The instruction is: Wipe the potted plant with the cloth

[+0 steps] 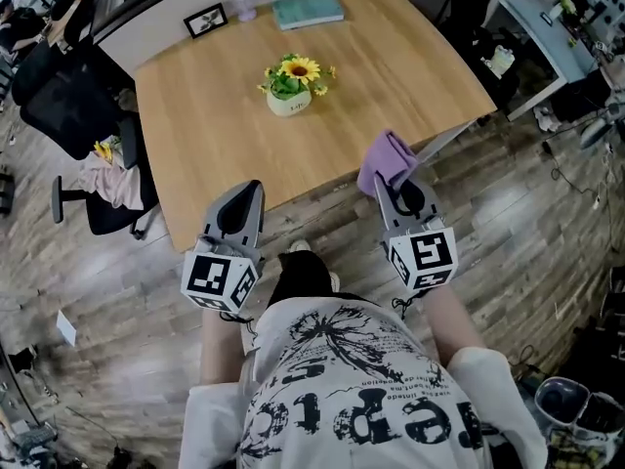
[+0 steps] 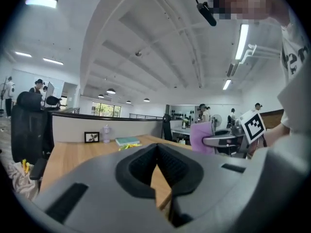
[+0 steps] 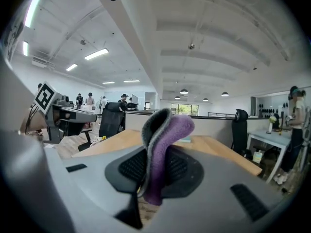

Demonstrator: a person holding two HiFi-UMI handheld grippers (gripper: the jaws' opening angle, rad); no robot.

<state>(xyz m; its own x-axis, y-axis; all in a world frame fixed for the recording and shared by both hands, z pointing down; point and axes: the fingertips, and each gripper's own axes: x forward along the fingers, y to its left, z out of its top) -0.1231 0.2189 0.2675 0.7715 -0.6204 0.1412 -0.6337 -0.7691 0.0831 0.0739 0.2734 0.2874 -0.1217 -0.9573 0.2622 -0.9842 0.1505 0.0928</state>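
**Cloth gripped at the near edge, plant at mid-tabletop**

The purple cloth is clamped between the jaws of the right tool. Its folded end stands up past the tips, over the near edge of the tabletop. The left tool is held toward the near left corner, with its jaws pressed together and nothing between them. The potted plant, a sunflower in a pale pot, is set about the middle of the tabletop, well apart from both tools. A picture frame, a lilac bottle and a teal book are ranged along the far edge.
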